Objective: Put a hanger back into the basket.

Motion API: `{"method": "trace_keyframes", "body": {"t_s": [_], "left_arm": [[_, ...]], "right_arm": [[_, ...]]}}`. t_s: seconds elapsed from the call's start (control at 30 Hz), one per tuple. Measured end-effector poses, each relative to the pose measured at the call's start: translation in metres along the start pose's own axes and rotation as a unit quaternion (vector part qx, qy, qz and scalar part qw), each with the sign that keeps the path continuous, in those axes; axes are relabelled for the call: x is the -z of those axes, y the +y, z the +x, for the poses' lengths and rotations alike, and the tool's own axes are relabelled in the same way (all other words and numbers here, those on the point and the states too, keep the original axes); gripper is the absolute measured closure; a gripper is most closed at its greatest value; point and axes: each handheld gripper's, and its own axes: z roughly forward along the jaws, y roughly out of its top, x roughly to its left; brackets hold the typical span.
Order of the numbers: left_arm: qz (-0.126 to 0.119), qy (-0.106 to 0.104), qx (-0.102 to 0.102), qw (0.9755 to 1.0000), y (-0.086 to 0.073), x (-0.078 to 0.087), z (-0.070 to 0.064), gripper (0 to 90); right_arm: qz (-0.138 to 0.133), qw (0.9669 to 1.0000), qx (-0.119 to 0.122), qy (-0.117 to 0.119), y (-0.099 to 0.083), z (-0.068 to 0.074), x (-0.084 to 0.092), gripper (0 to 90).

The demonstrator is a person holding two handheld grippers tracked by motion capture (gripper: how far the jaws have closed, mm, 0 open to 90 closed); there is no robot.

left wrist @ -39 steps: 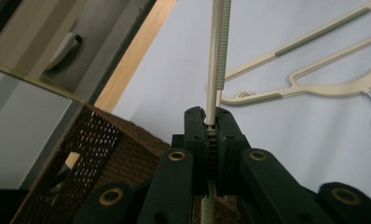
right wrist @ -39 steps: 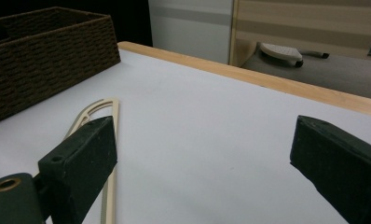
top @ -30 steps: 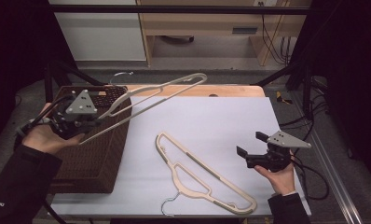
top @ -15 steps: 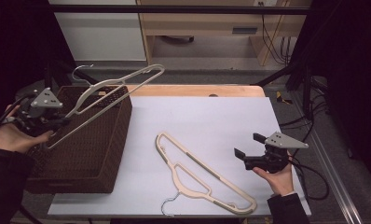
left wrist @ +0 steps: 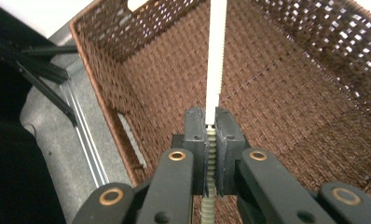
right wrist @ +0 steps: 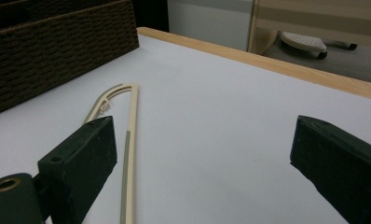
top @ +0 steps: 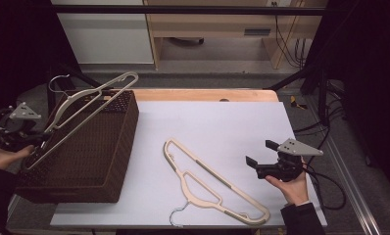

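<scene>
A cream hanger (top: 87,100) hangs tilted over the brown wicker basket (top: 92,161) at the table's left, hook end raised at the back. My left gripper (top: 34,142) is shut on the hanger's lower bar beside the basket's left rim. In the left gripper view the bar (left wrist: 216,56) runs up between the closed pads, held by my left gripper (left wrist: 210,126) above the basket floor (left wrist: 277,93). A second cream hanger (top: 210,183) lies flat on the white tabletop. My right gripper (top: 256,159) stands open to its right, held level. Its wide jaws frame that hanger (right wrist: 127,140), and my right gripper (right wrist: 202,144) holds nothing.
The white tabletop (top: 222,122) has a wooden strip along its far edge. A wooden desk (top: 217,24) and cables stand beyond it. Dark frame bars run down both sides, and a metal rail (left wrist: 85,135) lies just outside the basket's left wall.
My left gripper has carried the hanger leftward and slightly down, from above the basket's middle to its left rim. The right gripper and the flat hanger have stayed where they were.
</scene>
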Motion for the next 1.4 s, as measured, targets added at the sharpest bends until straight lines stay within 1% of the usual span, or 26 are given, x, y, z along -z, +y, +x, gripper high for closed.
{"method": "trace_keyframes", "body": {"t_s": [0.1,0.17,0.23,0.3,0.37,0.4,0.57,0.67,0.73,0.77,0.83,0.9,0.97,1.0,1.07,1.1,1.13,1.2,1.23,1.27,1.3,1.33,1.4], "left_arm": [[0.007,-0.001,0.004,1.0,-0.005,-0.004,0.001,85.7],[0.016,-0.001,0.01,0.9998,-0.008,-0.007,0.001,85.6],[0.022,0.004,0.017,0.9996,-0.012,-0.01,0.001,85.6],[0.026,0.002,0.016,0.9995,-0.016,-0.013,0.0,85.6],[0.035,0.009,0.016,0.9992,-0.019,-0.016,-0.001,85.6],[0.036,0.004,0.017,0.9992,-0.021,-0.017,-0.001,85.6],[0.048,0.0,0.014,0.9987,-0.027,-0.027,-0.004,85.6],[0.061,0.005,0.011,0.9981,-0.032,-0.039,-0.008,85.6],[0.069,0.01,0.014,0.9975,-0.034,-0.049,-0.011,85.6],[0.07,0.009,0.015,0.9974,-0.035,-0.053,-0.012,85.6],[0.08,0.017,0.016,0.9965,-0.037,-0.066,-0.017,85.6],[0.083,0.019,0.014,0.9963,-0.038,-0.075,-0.021,85.6],[0.085,0.018,0.007,0.9962,-0.039,-0.085,-0.028,85.6],[0.092,0.012,0.003,0.9957,-0.039,-0.09,-0.03,85.6],[0.106,0.019,-0.006,0.9942,-0.042,-0.097,-0.034,85.5],[0.106,0.011,-0.002,0.9943,-0.044,-0.098,-0.034,85.5],[0.1,0.004,0.005,0.995,-0.046,-0.099,-0.035,85.5],[0.094,-0.005,0.002,0.9955,-0.05,-0.099,-0.038,85.2],[0.094,-0.009,0.003,0.9955,-0.05,-0.099,-0.039,85.0],[0.093,-0.009,-0.003,0.9956,-0.05,-0.098,-0.04,84.9],[0.095,-0.014,-0.001,0.9954,-0.049,-0.098,-0.04,84.3],[0.098,-0.021,-0.002,0.995,-0.048,-0.098,-0.041,83.4],[0.099,-0.026,-0.007,0.9947,-0.046,-0.096,-0.042,78.8]], "right_arm": [[0.001,1.0,0.0,0.001,0.0,0.0,0.0,7.3],[0.001,1.0,0.0,0.001,0.0,0.0,0.0,7.3],[0.001,1.0,-0.002,0.001,0.0,0.0,0.0,7.3],[0.001,1.0,-0.001,0.002,0.0,0.0,0.001,7.3],[0.001,1.0,0.001,0.001,0.0,0.0,0.0,7.3],[0.002,1.0,0.0,0.002,0.0,0.0,0.0,7.3],[0.004,1.0,-0.002,0.003,0.0,0.001,-0.001,7.4],[0.005,1.0,-0.001,0.005,0.0,0.001,-0.001,7.4],[0.005,1.0,-0.001,0.006,0.0,0.001,-0.001,7.5],[0.005,1.0,0.0,0.006,0.0,0.001,-0.002,7.6],[0.007,0.9999,0.0,0.008,0.0,0.001,-0.002,7.6],[0.009,0.9999,-0.002,0.008,-0.001,0.002,-0.003,7.6],[0.009,0.9999,0.001,0.009,-0.001,0.003,-0.003,7.6],[0.01,0.9999,0.001,0.01,-0.001,0.003,-0.004,7.7],[0.011,0.9999,0.003,0.012,-0.001,0.003,-0.004,7.7],[0.011,0.9999,0.003,0.012,-0.001,0.003,-0.004,7.7],[0.012,0.9998,0.004,0.013,-0.001,0.003,-0.004,7.8],[0.01,0.9998,0.006,0.013,-0.001,0.003,-0.004,7.9],[0.012,0.9999,0.001,0.012,0.0,0.004,-0.005,7.8],[0.013,0.9998,0.001,0.012,0.0,0.004,-0.005,7.8],[0.013,0.9998,0.003,0.012,0.0,0.005,-0.006,7.8],[0.014,0.9998,0.004,0.013,0.0,0.006,-0.006,7.9],[0.014,0.9998,0.008,0.015,0.001,0.008,-0.006,7.8]]}}
